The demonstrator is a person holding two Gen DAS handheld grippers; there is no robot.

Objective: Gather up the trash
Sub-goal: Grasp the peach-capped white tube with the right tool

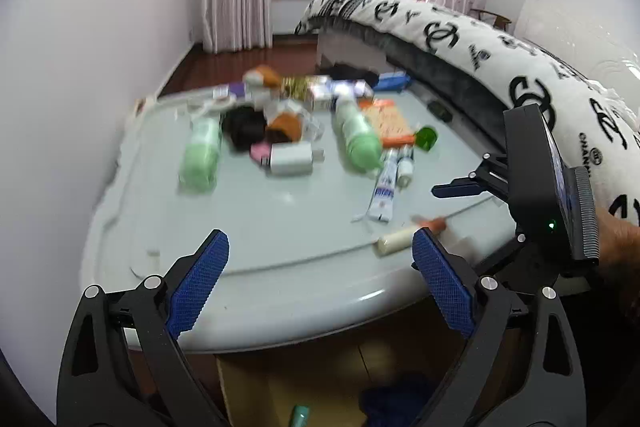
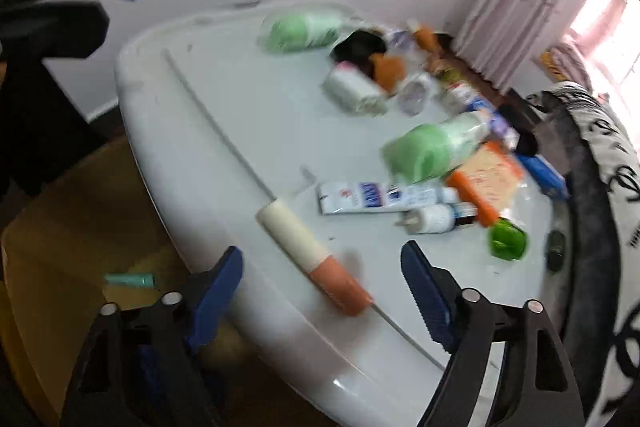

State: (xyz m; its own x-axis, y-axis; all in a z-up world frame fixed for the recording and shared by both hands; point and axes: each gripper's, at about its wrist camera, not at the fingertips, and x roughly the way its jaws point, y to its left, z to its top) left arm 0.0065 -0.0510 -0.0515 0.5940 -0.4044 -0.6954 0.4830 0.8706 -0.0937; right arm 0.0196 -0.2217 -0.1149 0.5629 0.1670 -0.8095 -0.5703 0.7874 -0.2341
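Over the near tabletop edge, both my grippers hang with nothing held
At the rim my left gripper [image 1: 320,283] and right gripper [image 2: 322,293] have fingers spread wide; a cream-and-orange tube [image 2: 312,255] lies on the tabletop [image 2: 208,131] edge by the right one, a white toothpaste tube [image 2: 384,197] farther in, green bottles [image 2: 432,147] beyond, the bed [image 1: 460,31] behind

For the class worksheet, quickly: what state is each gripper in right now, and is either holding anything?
Left gripper: open, holding nothing.
Right gripper: open, holding nothing; the cream and orange tube lies on the table between its fingers.
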